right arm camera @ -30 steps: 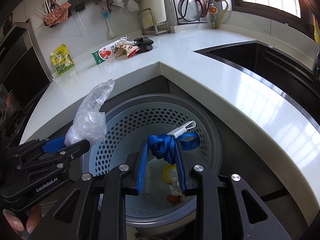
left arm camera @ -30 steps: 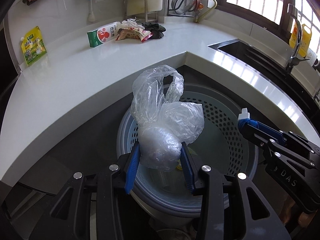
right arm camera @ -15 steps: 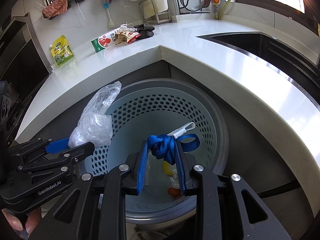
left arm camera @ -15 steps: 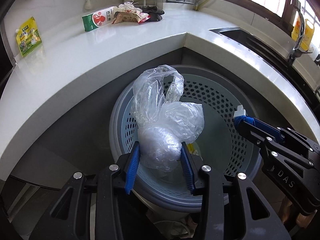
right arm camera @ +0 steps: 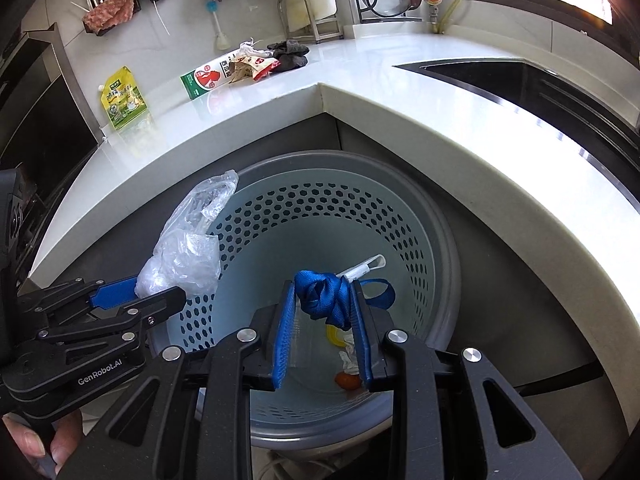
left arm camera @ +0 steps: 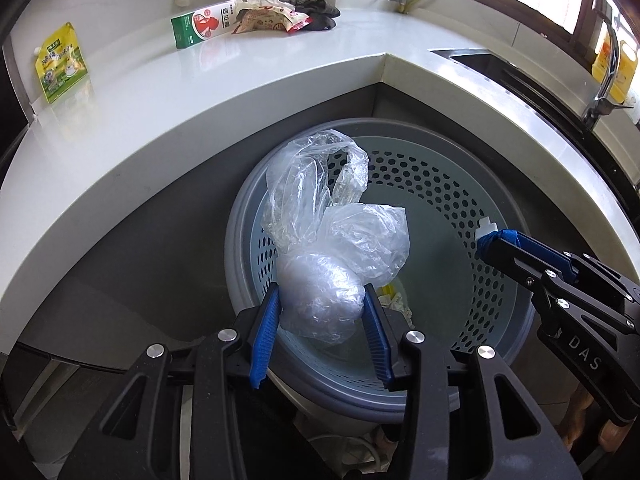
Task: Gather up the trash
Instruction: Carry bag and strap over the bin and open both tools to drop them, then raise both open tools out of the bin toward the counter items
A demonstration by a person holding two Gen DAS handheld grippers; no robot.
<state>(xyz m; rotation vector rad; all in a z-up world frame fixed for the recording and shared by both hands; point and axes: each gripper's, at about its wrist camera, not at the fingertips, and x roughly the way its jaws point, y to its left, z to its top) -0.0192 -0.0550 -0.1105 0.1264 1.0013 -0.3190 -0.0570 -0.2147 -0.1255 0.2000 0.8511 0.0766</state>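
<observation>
My left gripper (left arm camera: 320,320) is shut on a crumpled clear plastic bag (left arm camera: 332,248) and holds it above the near left rim of a grey perforated trash basket (left arm camera: 460,184). My right gripper (right arm camera: 324,312) is shut on a bunched blue strap with a white clip (right arm camera: 324,294) and holds it over the basket's (right arm camera: 400,216) opening. Scraps of trash (right arm camera: 346,364) lie on the basket's bottom. The right gripper shows in the left wrist view (left arm camera: 486,240), and the left one with the bag (right arm camera: 184,248) shows in the right wrist view.
A white corner countertop (left arm camera: 160,100) wraps behind the basket. On it lie a green and white carton (left arm camera: 204,26), a snack wrapper (left arm camera: 272,20), a dark cloth (left arm camera: 320,14) and a yellow-green pouch (left arm camera: 60,64). A sink (right arm camera: 540,80) is at the right.
Both grippers have drawn back and lower, so the basket now sits fuller in view beneath them. Each still holds its item; the grips have not changed.
</observation>
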